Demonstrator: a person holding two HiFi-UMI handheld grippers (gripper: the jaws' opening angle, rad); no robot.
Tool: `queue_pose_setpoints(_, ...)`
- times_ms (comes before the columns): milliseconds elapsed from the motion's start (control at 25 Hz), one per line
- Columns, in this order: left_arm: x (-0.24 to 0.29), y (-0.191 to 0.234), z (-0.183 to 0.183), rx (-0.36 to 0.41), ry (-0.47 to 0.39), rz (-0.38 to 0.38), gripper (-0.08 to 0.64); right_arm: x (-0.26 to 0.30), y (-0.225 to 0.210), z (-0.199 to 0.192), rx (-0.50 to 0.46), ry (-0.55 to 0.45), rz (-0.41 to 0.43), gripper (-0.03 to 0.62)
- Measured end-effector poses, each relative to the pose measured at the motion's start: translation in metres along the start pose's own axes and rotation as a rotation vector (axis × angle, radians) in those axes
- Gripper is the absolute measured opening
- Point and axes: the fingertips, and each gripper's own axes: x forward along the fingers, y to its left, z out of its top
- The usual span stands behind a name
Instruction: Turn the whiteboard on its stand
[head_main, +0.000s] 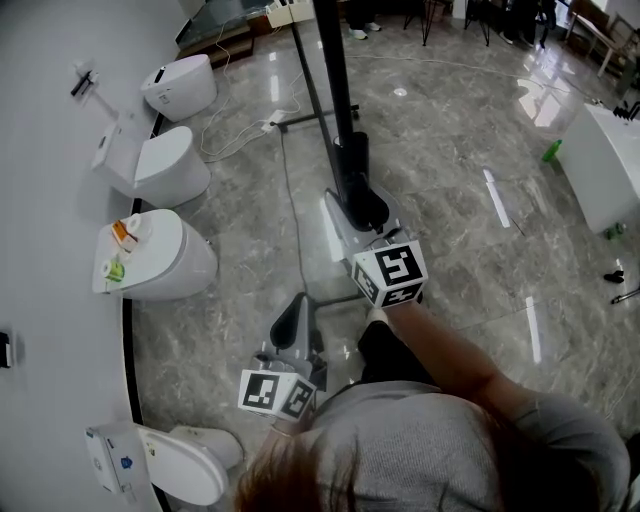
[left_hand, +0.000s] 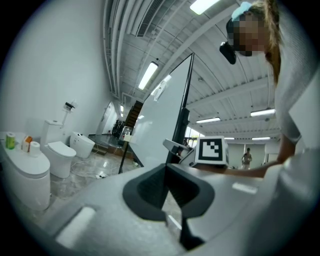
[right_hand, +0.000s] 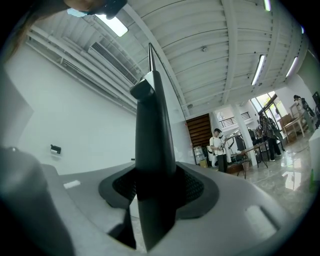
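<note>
My right gripper (head_main: 362, 205) is clamped on the near black edge of the whiteboard (head_main: 335, 70). In the right gripper view that dark frame bar stands upright between the jaws, with both pads pressed against it. The jaws are held partly apart by the bar.

From the head view I see the whiteboard edge-on. It is a thin black line running from my right gripper toward the far middle of the room. Its stand (head_main: 300, 120) reaches across the grey marble floor (head_main: 440, 200) to the left of it. The left gripper view shows the board's white face rising just beyond the right gripper's marker cube.

My left gripper (head_main: 296, 310) sits nearer to me and a little left of the right one, clear of the whiteboard. Its jaw tips are brought together with nothing between them; through the slit behind the tips I see only floor.

Along the left wall stands a row of white toilets (head_main: 165, 165). The third one back (head_main: 160, 255) carries a few small green and orange items (head_main: 120, 250) on its top. A white cable (head_main: 235, 135) loops on the floor near the stand's foot. On the far right is a white table (head_main: 600, 165), with a green bottle (head_main: 552, 150) just beside it.
</note>
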Motion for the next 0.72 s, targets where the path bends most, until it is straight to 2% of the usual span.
queue_pose_setpoints(720, -0.044, -0.025, -0.006, -0.009, -0.003, -0.032, -0.002, -0.053, 0.025, 0.005, -0.026, -0.005, -0.026, 0.173)
